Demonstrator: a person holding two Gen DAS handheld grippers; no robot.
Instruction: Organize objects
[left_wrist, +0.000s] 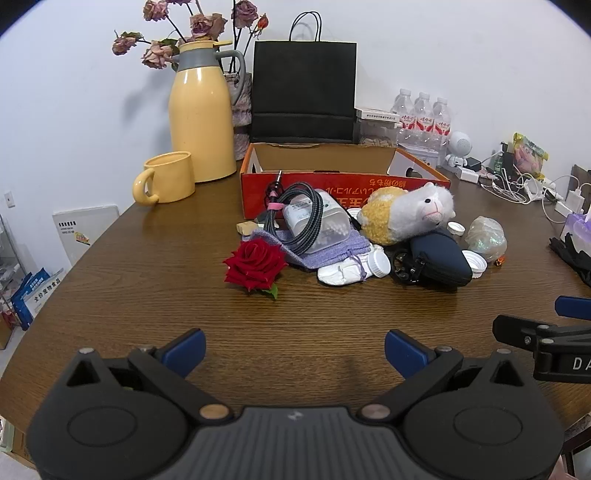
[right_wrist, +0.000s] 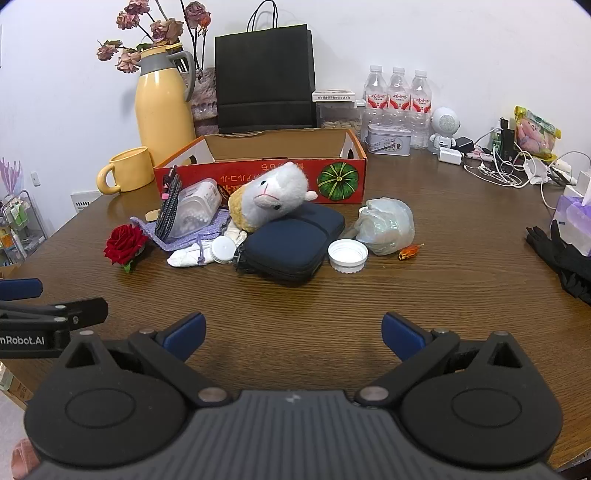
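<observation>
A heap of small things lies on the brown table in front of an open orange cardboard box (left_wrist: 343, 173) (right_wrist: 258, 173). In the heap are a plush alpaca (left_wrist: 410, 210) (right_wrist: 273, 195), a navy zip case (left_wrist: 439, 258) (right_wrist: 295, 243), a red rose (left_wrist: 255, 264) (right_wrist: 123, 243), a coiled grey cable on a clear tub (left_wrist: 306, 221) (right_wrist: 184, 210), a lilac pouch (right_wrist: 184, 236), a white lid (right_wrist: 348, 255) and a crumpled clear bag (left_wrist: 485, 238) (right_wrist: 388, 225). My left gripper (left_wrist: 294, 350) and right gripper (right_wrist: 293, 332) hang open over bare wood near the heap, both holding nothing.
A yellow jug (left_wrist: 201, 122) with dried roses, a yellow mug (left_wrist: 168, 177), a black paper bag (left_wrist: 304, 92) and water bottles (right_wrist: 397, 96) stand behind the box. Chargers and cables (right_wrist: 506, 166) crowd the back right. Black gloves (right_wrist: 561, 258) and a tissue pack sit at the right edge.
</observation>
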